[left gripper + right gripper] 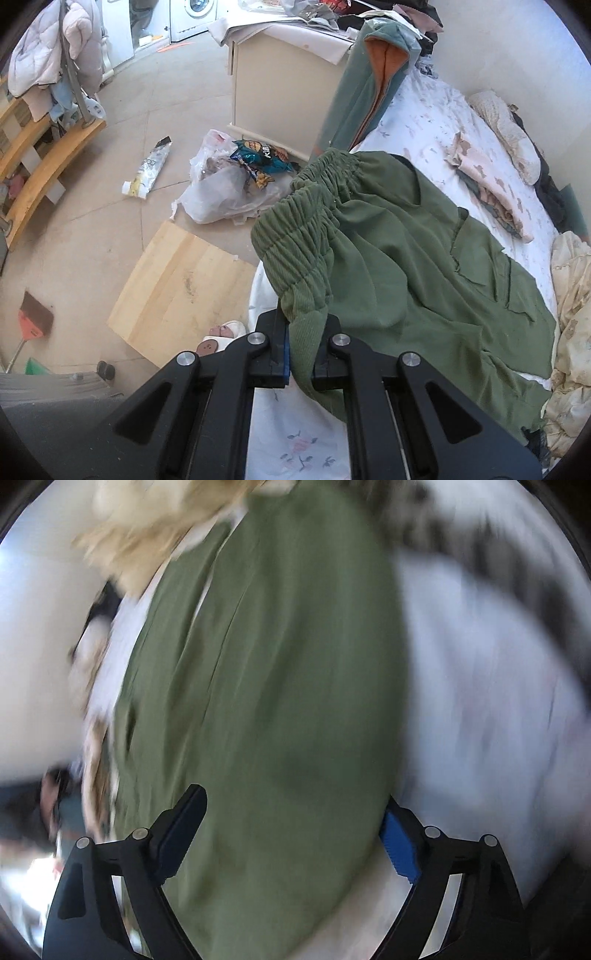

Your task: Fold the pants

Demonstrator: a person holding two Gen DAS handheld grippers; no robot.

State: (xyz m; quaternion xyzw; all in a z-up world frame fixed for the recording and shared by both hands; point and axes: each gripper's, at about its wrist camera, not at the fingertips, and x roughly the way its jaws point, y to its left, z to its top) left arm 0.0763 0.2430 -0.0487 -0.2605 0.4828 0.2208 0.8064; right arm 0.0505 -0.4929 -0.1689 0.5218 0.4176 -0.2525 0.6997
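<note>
The green pants (406, 251) lie on the white flowered bed sheet (424, 110), with the ribbed elastic waistband (295, 229) bunched at the bed's edge. My left gripper (300, 350) is shut on a corner of the waistband. In the blurred right wrist view the green pants (277, 701) fill the middle over the white sheet (480, 701). My right gripper (291, 834) is open, its fingers spread wide on either side of the cloth and close above it.
Pink folded clothes (487, 184) and a cream quilt (572, 314) lie on the bed's far side. A teal and orange blanket (369, 81) hangs by the cream cabinet (280, 96). On the floor are a plastic rubbish bag (229, 184) and a wooden board (181, 288).
</note>
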